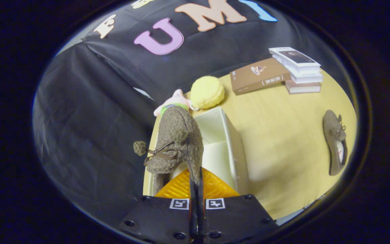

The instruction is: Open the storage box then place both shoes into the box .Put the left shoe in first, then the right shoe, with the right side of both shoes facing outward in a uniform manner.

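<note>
- A black, creased cloth wall (pixel 90 112) is hanging behind the desk and closing off the booth.
- A pale yellow-tan wooden desk (pixel 283 135) is stretching out in front of the wall.
- Soft, even light is falling on the desk top, leaving a faint shadow.

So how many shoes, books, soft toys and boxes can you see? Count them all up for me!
Shoes: 2, one pinched in the gripper over the box, one lying on the table.
Books: 4, one brown book beside a stack of three.
Soft toys: 2, a yellow round one and a pink one.
Boxes: 1, a white open box.
Total: 9.
</note>
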Action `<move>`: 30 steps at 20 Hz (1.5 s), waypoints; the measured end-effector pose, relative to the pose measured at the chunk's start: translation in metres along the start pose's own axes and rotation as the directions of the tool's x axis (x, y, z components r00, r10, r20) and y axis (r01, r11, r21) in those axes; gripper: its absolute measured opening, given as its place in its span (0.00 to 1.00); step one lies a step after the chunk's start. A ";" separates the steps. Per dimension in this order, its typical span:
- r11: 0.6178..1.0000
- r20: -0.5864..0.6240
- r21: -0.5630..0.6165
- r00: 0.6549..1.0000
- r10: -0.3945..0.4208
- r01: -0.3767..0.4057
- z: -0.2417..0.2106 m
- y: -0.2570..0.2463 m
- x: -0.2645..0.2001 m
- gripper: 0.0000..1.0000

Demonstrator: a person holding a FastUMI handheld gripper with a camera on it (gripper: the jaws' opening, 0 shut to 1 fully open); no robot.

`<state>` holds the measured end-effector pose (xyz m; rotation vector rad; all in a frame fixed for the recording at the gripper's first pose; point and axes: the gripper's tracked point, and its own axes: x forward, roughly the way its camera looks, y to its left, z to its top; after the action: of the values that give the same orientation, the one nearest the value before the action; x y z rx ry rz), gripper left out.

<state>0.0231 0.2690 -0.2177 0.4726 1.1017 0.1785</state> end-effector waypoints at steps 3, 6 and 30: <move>0.999 -0.036 -0.016 0.998 -0.052 0.051 -0.017 0.007 0.029 0.04; 0.996 -0.072 -0.029 0.993 -0.091 0.089 -0.033 0.011 0.051 0.04; 0.914 0.074 -0.398 0.991 0.114 -0.075 0.010 0.035 -0.008 1.00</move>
<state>0.0312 0.2945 -0.1917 0.1686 0.9188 0.4507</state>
